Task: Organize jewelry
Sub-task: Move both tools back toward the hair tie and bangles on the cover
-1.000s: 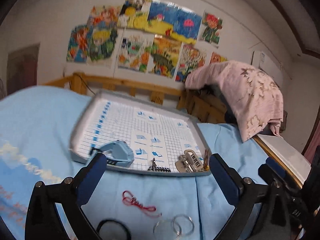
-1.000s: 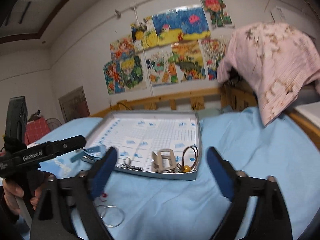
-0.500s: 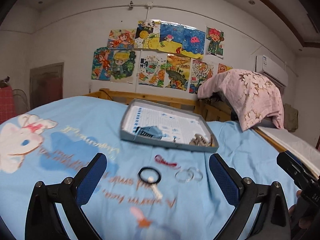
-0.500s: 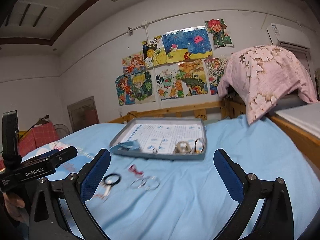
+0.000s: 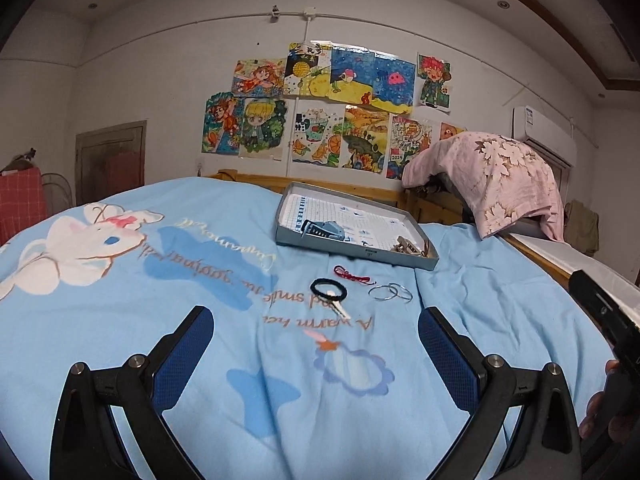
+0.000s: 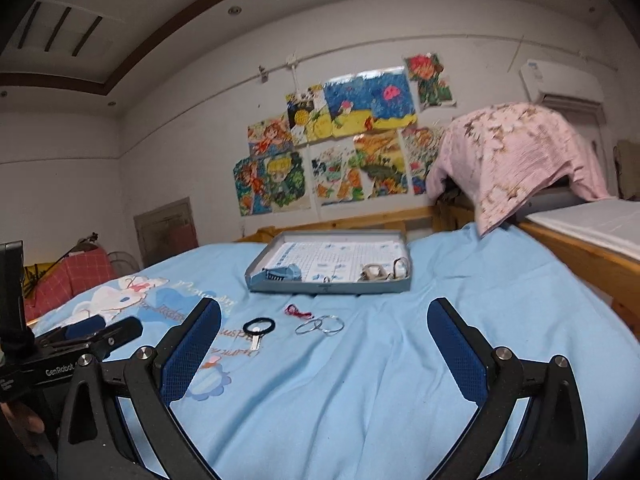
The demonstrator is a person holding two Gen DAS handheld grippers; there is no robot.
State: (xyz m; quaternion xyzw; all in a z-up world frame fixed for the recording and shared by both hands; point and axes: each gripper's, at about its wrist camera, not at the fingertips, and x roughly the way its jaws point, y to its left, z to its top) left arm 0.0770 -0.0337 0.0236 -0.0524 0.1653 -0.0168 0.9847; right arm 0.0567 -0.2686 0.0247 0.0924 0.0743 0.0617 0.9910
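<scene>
A: Where does the jewelry lie?

B: On the light-blue cotton bedspread [image 5: 120, 320], soft and wrinkled, printed with a white rabbit and cursive writing. A black elastic hair band [image 5: 328, 289] forms a round loop, with a small silver key [image 5: 340, 309] touching its near edge. Beside it a thin red cord [image 5: 352, 274] is bunched up, and just right of that two thin silver wire bangles [image 5: 390, 292] overlap.

A: And the tray?

B: A shallow grey rectangular tray [image 5: 352, 254] sits beyond them, lined with white grid-printed paper. Inside it lie a blue-grey plastic hair claw clip [image 5: 324, 230] at its left front, and pale metal pieces [image 5: 406, 245] at the right front; those look like buckles or clasps, but they are too small to be sure.

A: The claws?

B: The left claw [image 5: 316, 344] hangs above the bedspread with its blue textured pads spread wide, holding nothing. The right claw [image 6: 324, 340] is equally wide apart and empty.

A: The room?

B: A white wall carries colourful children's drawings [image 5: 332, 108]. A wooden bed rail [image 6: 340, 224] runs behind the tray, and a pink floral cloth [image 5: 492, 180] drapes over something at the right.
</scene>
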